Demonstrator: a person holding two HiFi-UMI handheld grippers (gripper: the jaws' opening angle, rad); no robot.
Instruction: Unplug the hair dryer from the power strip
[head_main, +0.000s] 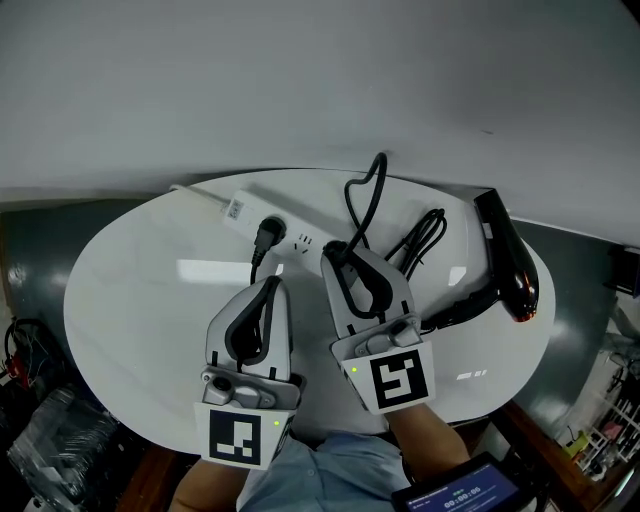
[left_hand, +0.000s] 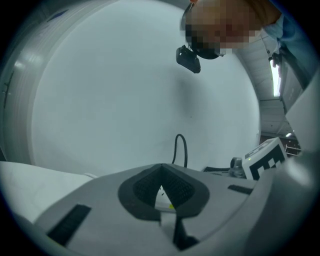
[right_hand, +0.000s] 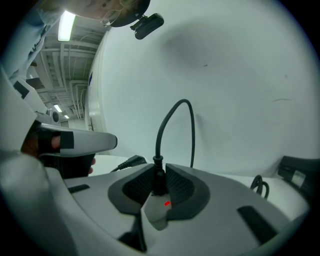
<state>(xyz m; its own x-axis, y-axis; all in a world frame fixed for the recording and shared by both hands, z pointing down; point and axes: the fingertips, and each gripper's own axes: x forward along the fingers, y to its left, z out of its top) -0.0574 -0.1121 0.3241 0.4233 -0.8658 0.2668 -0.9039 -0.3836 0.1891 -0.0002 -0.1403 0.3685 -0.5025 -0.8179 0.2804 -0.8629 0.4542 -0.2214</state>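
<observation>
A white power strip (head_main: 245, 208) lies at the back of the round white table (head_main: 130, 300), with a black plug (head_main: 267, 232) in it. My right gripper (head_main: 335, 252) is shut on a second black plug (right_hand: 159, 179) at the strip's right end. Its cord (head_main: 370, 190) loops up and back towards the black hair dryer (head_main: 510, 262) on the right. I cannot tell whether this plug sits in its socket. A red light (right_hand: 167, 203) glows on the strip below the jaws. My left gripper (head_main: 272, 283) is shut just in front of the strip, with nothing seen between its pads.
A coiled bundle of cord (head_main: 425, 238) lies between the right gripper and the hair dryer. A plain white wall (head_main: 320, 80) rises close behind the table. Dark clutter (head_main: 40, 440) sits on the floor at the left, and a small screen (head_main: 470, 490) shows at the bottom right.
</observation>
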